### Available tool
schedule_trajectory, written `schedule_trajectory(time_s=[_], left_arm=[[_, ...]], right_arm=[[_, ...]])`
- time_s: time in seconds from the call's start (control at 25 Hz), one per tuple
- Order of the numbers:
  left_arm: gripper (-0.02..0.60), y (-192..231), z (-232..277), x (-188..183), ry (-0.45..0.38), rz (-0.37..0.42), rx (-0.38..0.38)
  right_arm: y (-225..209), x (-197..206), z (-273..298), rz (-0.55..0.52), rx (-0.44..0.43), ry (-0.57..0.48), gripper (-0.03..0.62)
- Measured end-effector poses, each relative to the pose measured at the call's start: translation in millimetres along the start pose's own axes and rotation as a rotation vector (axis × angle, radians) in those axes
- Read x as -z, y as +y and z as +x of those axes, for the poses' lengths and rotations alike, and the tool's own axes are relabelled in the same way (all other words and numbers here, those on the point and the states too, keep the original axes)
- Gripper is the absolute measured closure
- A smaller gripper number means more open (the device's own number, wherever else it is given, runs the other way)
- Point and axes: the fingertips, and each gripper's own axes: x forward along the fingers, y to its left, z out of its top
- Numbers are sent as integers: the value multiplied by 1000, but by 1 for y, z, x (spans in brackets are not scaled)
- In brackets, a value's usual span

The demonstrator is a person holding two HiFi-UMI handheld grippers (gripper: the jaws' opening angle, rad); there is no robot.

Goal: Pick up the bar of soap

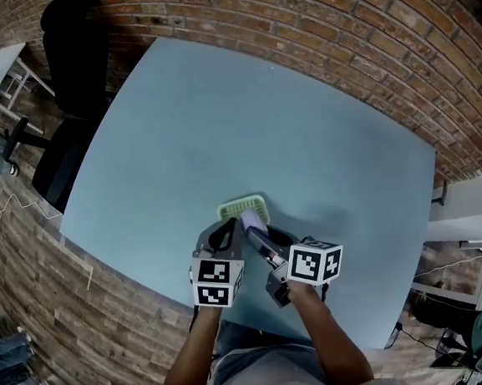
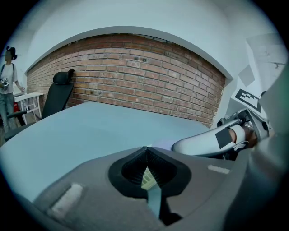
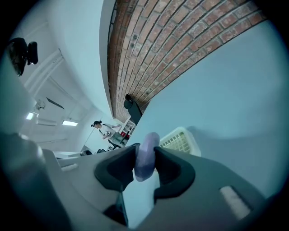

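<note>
- The right hand-held gripper (image 3: 145,159) is clamped on a lavender bar of soap (image 3: 145,153). The bar stands on edge between the two dark pads, its rounded top poking out past the jaw tips.
- In the head view the same hand-held gripper (image 1: 254,231) holds the bar of soap (image 1: 252,220) at its tip, over the near part of the pale blue bench (image 1: 243,120).
- A pale yellow-green slatted soap dish (image 3: 183,140) lies on the bench just beyond the right jaws and a little to their right. From above, the soap dish (image 1: 242,205) sits directly ahead of both tools.
- The left hand-held gripper (image 2: 146,155) has its jaws closed tip to tip and carries nothing. A sliver of the dish shows through the slit below the tips.
- From above, the left hand-held gripper (image 1: 225,231) sits just beside the right one, on its left.
- A black office chair (image 1: 71,118) stands far ahead and to the left, past the bench edge, on a brick surface.
</note>
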Motion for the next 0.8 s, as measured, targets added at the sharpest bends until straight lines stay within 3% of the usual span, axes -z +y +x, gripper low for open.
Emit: schedule_trajectory(time_s=[0.32,0.56,0.8], left_arm=[[580,-9,-17,-12,-30,-7,15],[580,-14,-28,-23,-48,69,3],[580,-16,-38,-26,-64,47,2]], right_arm=[[19,-3,-12,-16,-19,-18,456],[32,-10,-19,-46,-29,-39,456],[40,-12,-26,-52,-39,-55,456]])
